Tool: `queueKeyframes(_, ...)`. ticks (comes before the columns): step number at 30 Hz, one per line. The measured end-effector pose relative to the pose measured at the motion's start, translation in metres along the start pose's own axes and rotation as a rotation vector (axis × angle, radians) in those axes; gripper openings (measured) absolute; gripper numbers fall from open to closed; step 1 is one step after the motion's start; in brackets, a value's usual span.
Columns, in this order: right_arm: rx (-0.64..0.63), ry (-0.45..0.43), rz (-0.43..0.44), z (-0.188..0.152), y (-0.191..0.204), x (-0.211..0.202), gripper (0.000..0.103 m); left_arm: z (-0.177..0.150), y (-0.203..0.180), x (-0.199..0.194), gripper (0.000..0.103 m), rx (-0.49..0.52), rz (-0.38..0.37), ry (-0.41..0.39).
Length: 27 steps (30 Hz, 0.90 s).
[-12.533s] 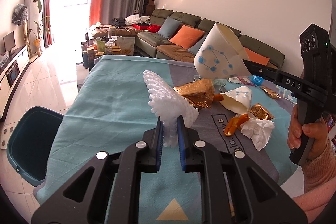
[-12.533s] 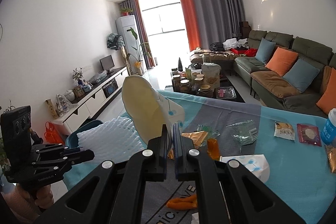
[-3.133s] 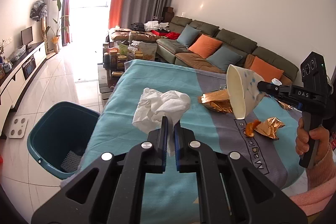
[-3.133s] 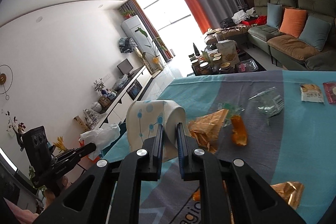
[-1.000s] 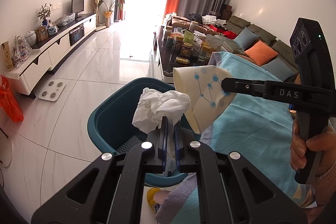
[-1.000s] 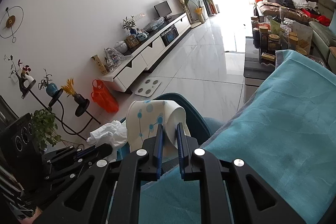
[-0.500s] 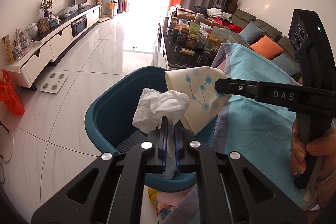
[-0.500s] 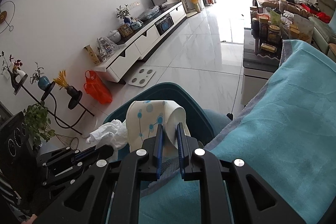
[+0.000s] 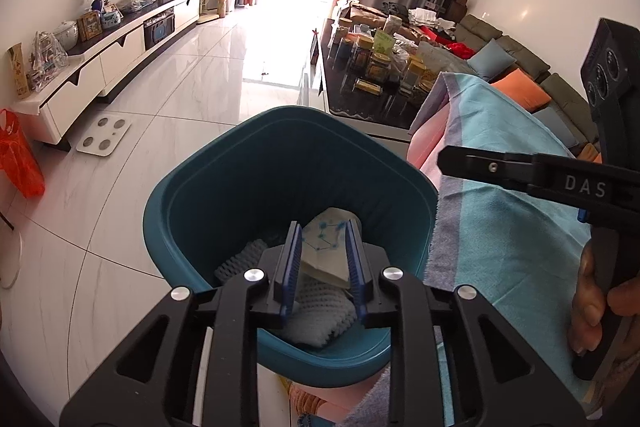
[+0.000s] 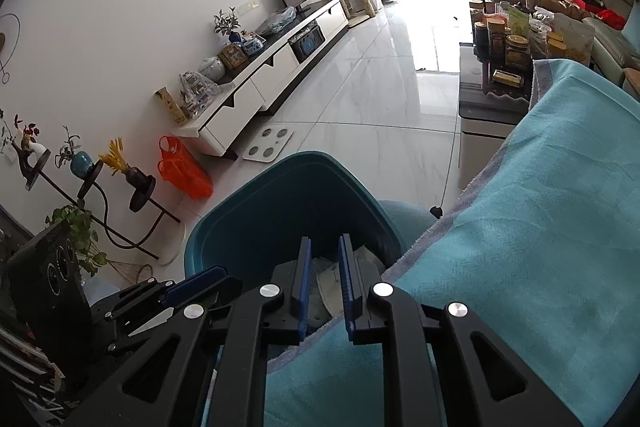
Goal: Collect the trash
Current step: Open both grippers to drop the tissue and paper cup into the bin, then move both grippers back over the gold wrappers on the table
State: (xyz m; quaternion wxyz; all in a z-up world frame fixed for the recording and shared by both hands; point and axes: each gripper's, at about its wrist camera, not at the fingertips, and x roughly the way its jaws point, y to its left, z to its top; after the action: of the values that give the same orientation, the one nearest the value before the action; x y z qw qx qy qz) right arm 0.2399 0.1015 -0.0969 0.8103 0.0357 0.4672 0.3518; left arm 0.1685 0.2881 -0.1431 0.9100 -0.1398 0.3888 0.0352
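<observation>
"DAS" marks the right gripper [image 9: 460,159]; both it and the left gripper [image 9: 322,227] have opening, empty jaws.

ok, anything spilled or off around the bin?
Nothing stands out. The paper cup and white foam netting lie inside the teal bin, none on the floor tiles. Left gripper and right gripper hang over it, jaws opening, empty.
</observation>
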Motion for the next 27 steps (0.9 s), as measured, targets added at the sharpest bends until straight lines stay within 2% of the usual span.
queueKeyframes(4, 0.004, -0.020, 0.007, -0.006, -0.005, -0.013, 0.019, -0.002, -0.004, -0.008, 0.023, 0.004, 0.010, -0.019)
queueKeyframes(12, -0.026, -0.119, 0.009, -0.019, -0.008, -0.065, 0.027, -0.008, -0.034, -0.045, 0.036, 0.071, -0.013, -0.115)
queueKeyframes(19, -0.039, -0.222, -0.039, -0.047, -0.026, -0.129, 0.031, -0.018, -0.091, -0.070, 0.038, 0.197, -0.129, -0.144)
queueKeyframes(27, 0.002, -0.316, -0.139, -0.085, -0.066, -0.203, 0.035, -0.032, -0.173, -0.072, 0.038, 0.327, -0.290, -0.117)
